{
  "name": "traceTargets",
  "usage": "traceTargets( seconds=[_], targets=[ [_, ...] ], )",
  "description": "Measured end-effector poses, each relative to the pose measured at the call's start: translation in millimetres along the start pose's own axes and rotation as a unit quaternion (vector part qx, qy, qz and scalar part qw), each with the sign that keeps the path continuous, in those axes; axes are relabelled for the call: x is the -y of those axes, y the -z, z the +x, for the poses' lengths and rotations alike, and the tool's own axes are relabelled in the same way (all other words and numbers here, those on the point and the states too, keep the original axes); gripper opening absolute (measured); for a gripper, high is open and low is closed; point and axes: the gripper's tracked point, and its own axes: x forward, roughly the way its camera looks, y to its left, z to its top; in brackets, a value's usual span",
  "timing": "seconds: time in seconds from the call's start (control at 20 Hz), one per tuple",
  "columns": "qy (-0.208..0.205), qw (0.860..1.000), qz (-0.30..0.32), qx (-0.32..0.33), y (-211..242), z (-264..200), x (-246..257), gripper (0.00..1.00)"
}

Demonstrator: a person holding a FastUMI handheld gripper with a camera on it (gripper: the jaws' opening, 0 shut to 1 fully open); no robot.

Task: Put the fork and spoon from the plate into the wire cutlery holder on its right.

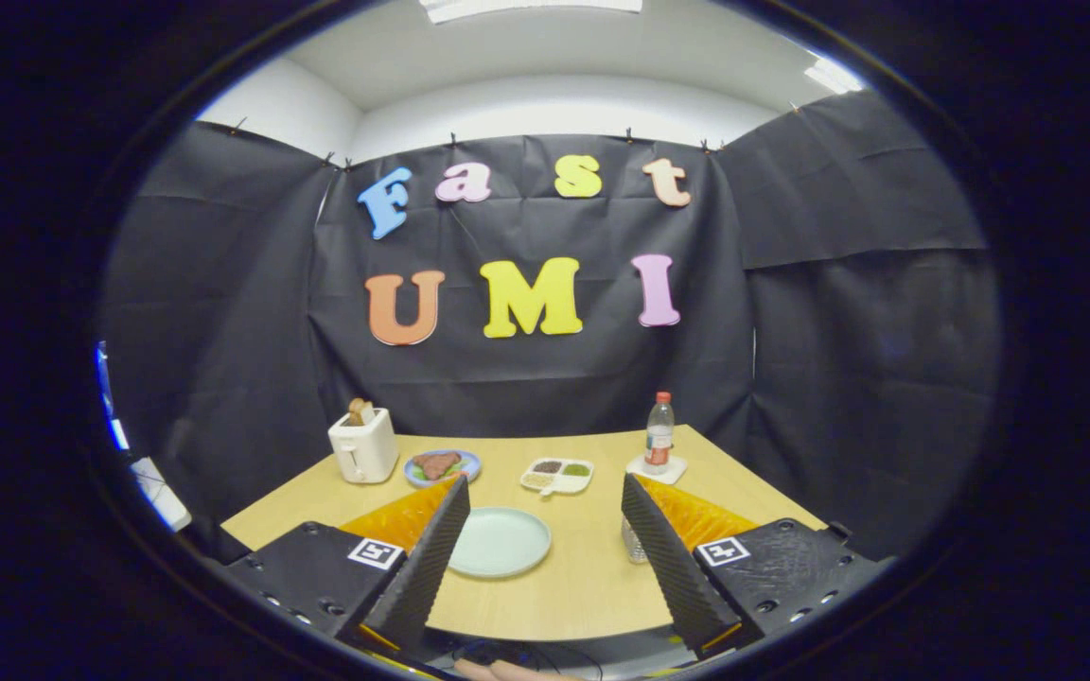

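Observation:
A pale green plate point(500, 541) lies on the wooden table point(583, 591), just ahead of my left finger, which covers its left rim. Its visible surface looks bare; I can make out no fork or spoon on it. To the plate's right, a sliver of the wire cutlery holder point(633, 546) shows against the inner side of my right finger, which hides most of it. What the holder contains cannot be told. My gripper point(545, 482) is held above the table's near edge, open wide, with nothing between the fingers.
Along the far side of the table stand a white toaster point(363, 448) with bread in it, a blue plate of food point(441, 465), a white divided dish point(556, 475) and a water bottle point(659, 433) on a white coaster. Black cloth walls close in the table.

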Motion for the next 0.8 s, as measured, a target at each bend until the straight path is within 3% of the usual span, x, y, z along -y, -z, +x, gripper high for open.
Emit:
traceTargets(
  seconds=[0.35,0.8],
  targets=[
    [-0.021,1.0,-0.001,0.017,3,-6,-27,0.97],
    [-0.012,1.0,0.002,0.002,15,16,-21,0.97]
  ],
)
